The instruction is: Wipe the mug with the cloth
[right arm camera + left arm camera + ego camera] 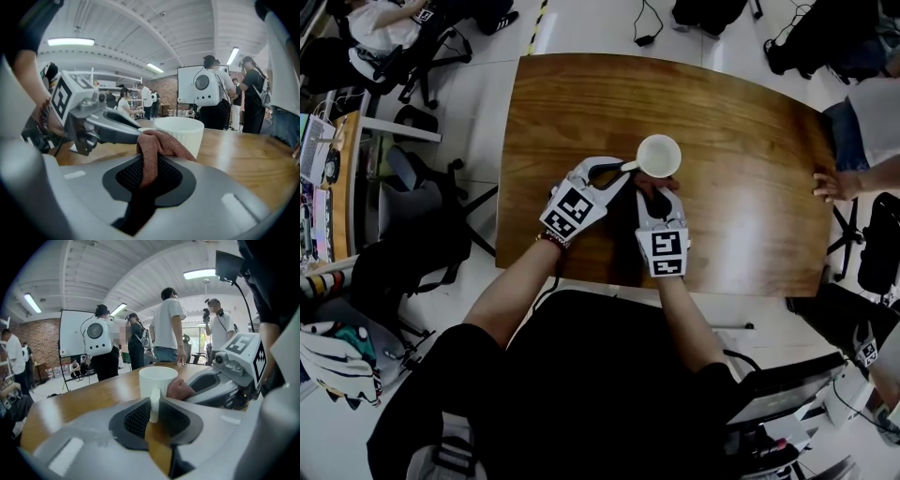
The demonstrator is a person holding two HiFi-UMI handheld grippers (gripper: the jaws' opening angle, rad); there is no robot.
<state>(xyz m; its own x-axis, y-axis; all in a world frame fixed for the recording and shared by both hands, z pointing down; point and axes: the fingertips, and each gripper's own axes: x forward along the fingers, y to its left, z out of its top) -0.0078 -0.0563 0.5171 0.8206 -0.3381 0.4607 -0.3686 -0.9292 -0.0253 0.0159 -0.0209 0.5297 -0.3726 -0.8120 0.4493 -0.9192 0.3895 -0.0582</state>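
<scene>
A white ribbed mug (659, 156) stands upright on the wooden table (750, 216), its handle pointing left toward me. My left gripper (622, 171) is shut on that handle; in the left gripper view the handle (154, 405) sits between the two black pads. My right gripper (654, 195) is shut on a reddish-brown cloth (157, 140), which droops from the jaws against the mug's near wall (185, 131). In the left gripper view the cloth (179, 389) touches the mug's right side (158, 380). The mug's inside looks empty.
A person's hand (836, 185) rests on the table's right edge. Office chairs (412, 197) stand to the left of the table, and several people stand beyond it (168, 324). A white board (187, 86) is in the background.
</scene>
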